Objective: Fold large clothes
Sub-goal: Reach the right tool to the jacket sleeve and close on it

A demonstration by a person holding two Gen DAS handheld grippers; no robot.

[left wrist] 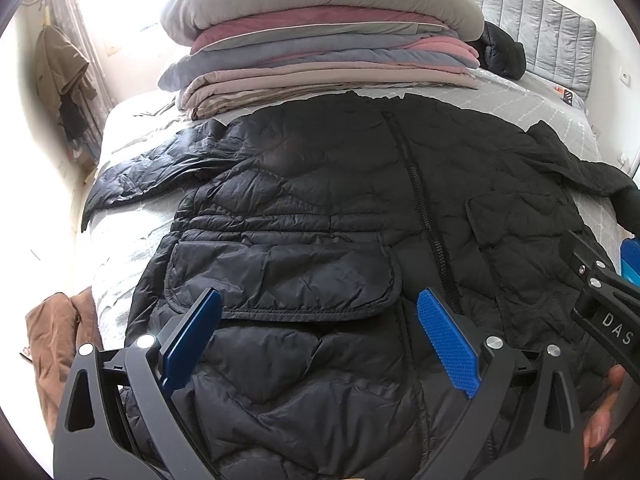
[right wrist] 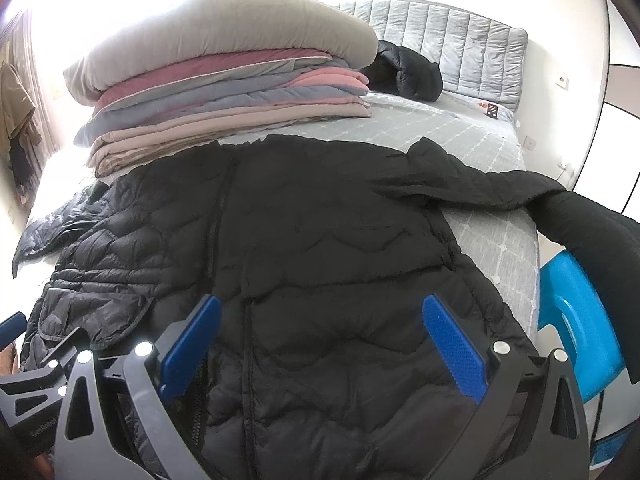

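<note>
A large black quilted jacket lies spread flat, front up, on the bed, zipper running down its middle and both sleeves stretched out to the sides. My left gripper hovers open over its lower half, above the flap pocket, with nothing between the blue pads. In the right wrist view the same jacket fills the foreground, and my right gripper stands open over its lower right part, holding nothing. The right sleeve reaches off the bed's edge. The right gripper's body shows at the left view's right edge.
A tall stack of folded blankets sits on the bed just beyond the jacket's collar. Another black puffy garment lies by the grey headboard. A blue plastic chair stands right of the bed. Brown cloth lies at the left.
</note>
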